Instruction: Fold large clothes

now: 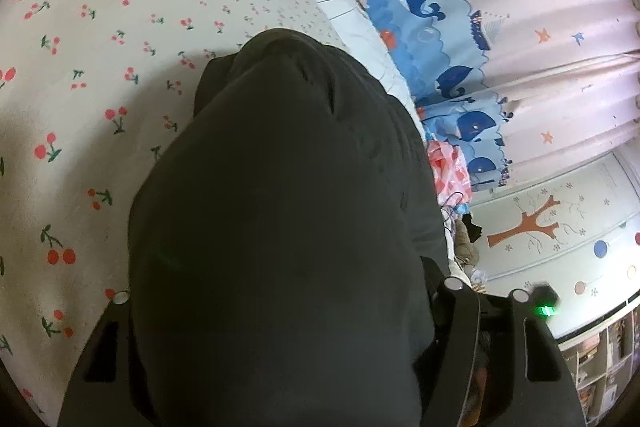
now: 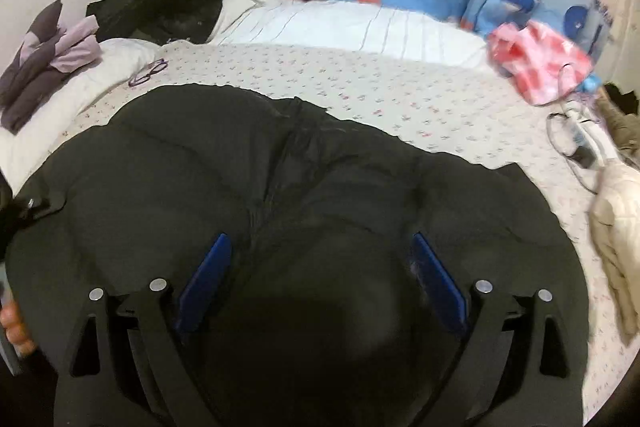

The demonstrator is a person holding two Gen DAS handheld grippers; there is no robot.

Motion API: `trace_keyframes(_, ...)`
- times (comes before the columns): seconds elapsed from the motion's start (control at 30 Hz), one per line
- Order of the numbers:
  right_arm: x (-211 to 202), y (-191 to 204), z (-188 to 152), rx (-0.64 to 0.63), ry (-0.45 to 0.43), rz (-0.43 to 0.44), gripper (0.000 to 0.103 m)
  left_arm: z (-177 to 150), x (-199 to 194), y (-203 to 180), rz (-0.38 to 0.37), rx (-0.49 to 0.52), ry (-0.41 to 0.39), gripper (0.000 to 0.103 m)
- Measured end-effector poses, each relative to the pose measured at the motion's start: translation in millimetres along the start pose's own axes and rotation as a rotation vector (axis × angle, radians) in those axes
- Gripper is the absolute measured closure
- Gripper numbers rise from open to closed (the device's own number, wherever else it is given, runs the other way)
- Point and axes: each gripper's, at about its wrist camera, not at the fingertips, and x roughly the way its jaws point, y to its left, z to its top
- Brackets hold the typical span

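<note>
Folding is midway, to judge by how the black padded jacket [image 2: 304, 187] lies: spread flat over the near part of the bed [image 2: 400, 95], on the cherry-print sheet [image 1: 80, 67], its central seam running away from the right wrist camera and its far edge drawn across the sheet.

Right tongs [image 2: 320, 259] hover low over the near half of the jacket, blue pads [image 2: 208, 275] set wide apart, with dark cloth bulging up between them but not visibly pinched; they grip nothing that I can see. Left tongs [image 1: 280, 307] are largely buried under a long dark fold of the same jacket, which drapes over the fingers and runs far along the bed's right side; the fingertips are hidden, so whether they clamp the cloth cannot be told.

Next, I judge, the right tongs must drop onto an edge or corner of the jacket, close firmly on the thick padding, and carry that side across toward the middle, while the left steadies or lifts its fold.
</note>
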Motion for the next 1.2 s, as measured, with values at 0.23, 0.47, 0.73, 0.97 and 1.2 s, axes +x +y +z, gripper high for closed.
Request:
trace_keyframes(0.23,-9.1,2.7,-26.5,0.022,0.063,0.047,0.011,-2.9,4.2,-10.2,0.086,0.068,-0.027,0.024)
trace_keyframes(0.47,1.9,22.3,-43.3,-0.057,0.14,0.016,0.007,-4.6,4.6,-15.9,0.107,0.133,-0.047,0.026)
trace_keyframes(0.73,31.7,34.4,-53.4,-0.129,0.172,0.007,0.006,-7.0,-1.1,-32.4,0.104,0.234,-0.067,0.042)
trace_keyframes(0.97,47.0,33.1,-60.3,-0.133,0.177,0.019,0.006,-29.4,-15.6,-129.4,0.052,0.481,-0.122,0.052)
trace_keyframes(1.2,16.2,-23.6,-64.5,0.093,0.099,0.244,0.008,-93.3,23.4,-252.7,0.008,0.824,-0.12,0.052)
